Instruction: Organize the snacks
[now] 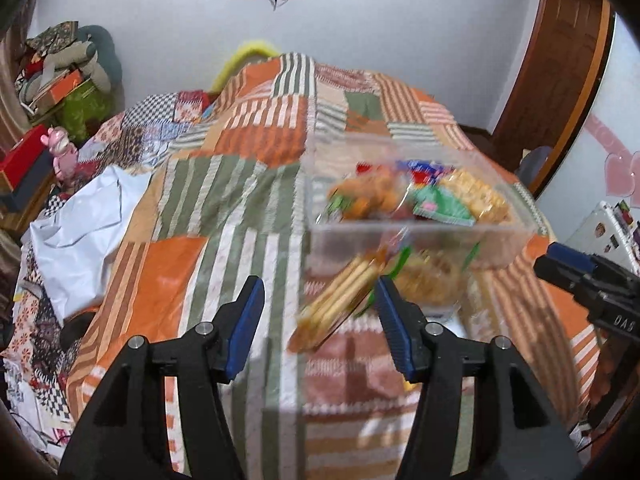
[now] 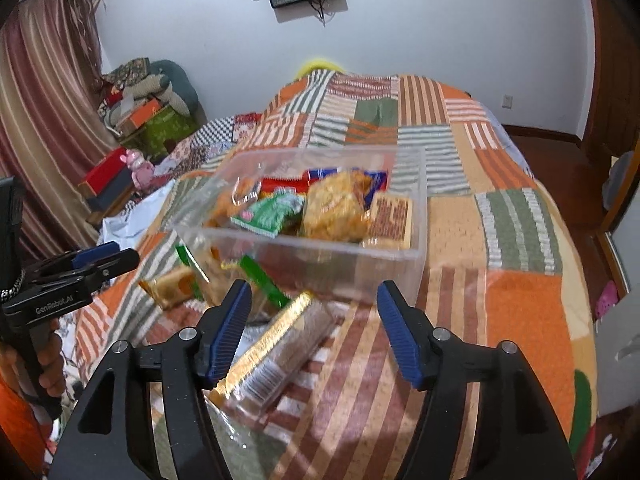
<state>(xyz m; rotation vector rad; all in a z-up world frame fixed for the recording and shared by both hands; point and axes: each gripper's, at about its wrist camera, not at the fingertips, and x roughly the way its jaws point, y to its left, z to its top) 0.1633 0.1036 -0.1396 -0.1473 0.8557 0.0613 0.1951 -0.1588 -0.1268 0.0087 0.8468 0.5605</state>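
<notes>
A clear plastic box (image 1: 420, 240) (image 2: 400, 252) holding several snack packets sits on the patchwork bedspread. A cracker packet (image 1: 340, 304) and a round snack bag (image 1: 428, 284) lie on the bed in front of it. My left gripper (image 1: 320, 320) is open and empty, just short of the cracker packet. My right gripper (image 2: 314, 324) is open and empty above a long gold-edged biscuit packet (image 2: 276, 348). A green-edged packet (image 2: 260, 280) and a small gold packet (image 2: 172, 284) lie left of the box. Each gripper shows in the other view, the right one (image 1: 580, 276) and the left one (image 2: 92, 264).
The bedspread (image 1: 224, 200) (image 2: 500, 280) covers the whole bed. A white plastic bag (image 1: 88, 224) lies at the bed's left edge. Boxes and a pink toy (image 1: 64, 152) are stacked on the left by the curtain (image 2: 40, 120). A wooden door (image 1: 560, 64) stands at right.
</notes>
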